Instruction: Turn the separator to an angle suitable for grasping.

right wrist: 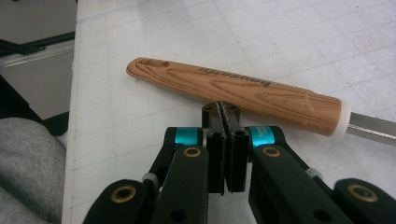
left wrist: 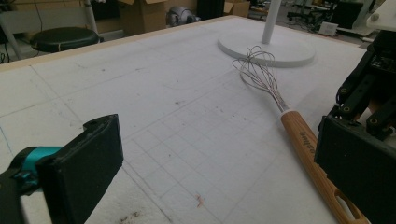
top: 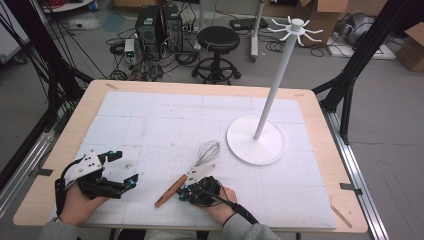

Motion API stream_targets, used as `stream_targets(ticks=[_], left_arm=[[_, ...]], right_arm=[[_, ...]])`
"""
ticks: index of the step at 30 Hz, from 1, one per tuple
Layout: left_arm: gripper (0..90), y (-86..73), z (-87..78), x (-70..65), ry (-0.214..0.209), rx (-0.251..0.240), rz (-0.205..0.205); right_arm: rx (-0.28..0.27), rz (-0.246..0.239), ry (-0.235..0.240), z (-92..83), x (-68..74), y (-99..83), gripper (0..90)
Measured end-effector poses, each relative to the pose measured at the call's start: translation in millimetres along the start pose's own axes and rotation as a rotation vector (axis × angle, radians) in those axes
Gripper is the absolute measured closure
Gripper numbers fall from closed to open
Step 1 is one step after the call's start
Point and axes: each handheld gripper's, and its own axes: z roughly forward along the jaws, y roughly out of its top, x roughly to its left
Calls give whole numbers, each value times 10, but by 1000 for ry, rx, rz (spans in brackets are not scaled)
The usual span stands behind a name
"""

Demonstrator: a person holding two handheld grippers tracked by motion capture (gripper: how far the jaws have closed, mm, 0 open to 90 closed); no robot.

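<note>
The right hand-held gripper (right wrist: 226,109) has its jaws clenched flat against each other with nothing between them, their tips just at the near side of the whisk's wooden handle (right wrist: 243,93), which lies across in front of them on the counter (top: 150,115). The whisk (top: 192,172) lies flat, its wire head (top: 207,151) pointing away from this gripper toward the white stand (top: 255,142) and its handle end reaching out to the gripper's left. The left hand-held gripper (top: 120,170) is released, jaws wide apart and empty; in the left gripper view the whisk lies ahead of it and off to its right, beside the right jaw, not between the pads. This looks like the approach to picking up the whisk, with no grasp made yet. Since the right jaws are pressed together at the handle's side, they seem set either to nudge it or to be opened before a grip. A sound next move would be to spread the right jaws, bring them over the middle of the handle, one pad on each long side, and close firmly; the round, smooth wood may roll or slip if caught off-centre.
</note>
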Motion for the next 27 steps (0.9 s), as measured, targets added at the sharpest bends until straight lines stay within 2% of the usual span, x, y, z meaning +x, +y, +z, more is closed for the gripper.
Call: stream_targets(ticks=[2,6,7,8,9,12,15,16,17,22,27], left_arm=[[17,3,-5,-5,2,-7,-2],[18,10,-16,-6,1,-15,0],[18,8,-16,-5,-1,-14,0],[18,8,-16,-5,-1,-14,0],[18,7,-13,-5,0,-10,2],[17,7,-11,-12,0,-14,7],[17,6,-5,-13,7,-8,11],[18,6,-5,-13,7,-8,11],[18,7,-4,-13,8,-9,12],[18,7,-12,-9,8,-13,7],[18,5,-12,-14,6,-10,7]], right_arm=[[-4,-10,-4,-2,1,-1,897],[4,16,12,-36,4,-1,897],[-20,15,-2,-96,-41,9,897],[-20,15,-2,-96,-41,9,897],[-45,39,-18,-165,-105,25,897],[-83,58,-49,-236,-210,45,897],[-96,74,-78,-250,-326,63,897],[-96,74,-78,-250,-326,63,897],[-83,94,-98,-226,-419,85,893],[-52,133,-126,-176,-593,174,897],[-29,127,-148,-158,-699,298,899]])
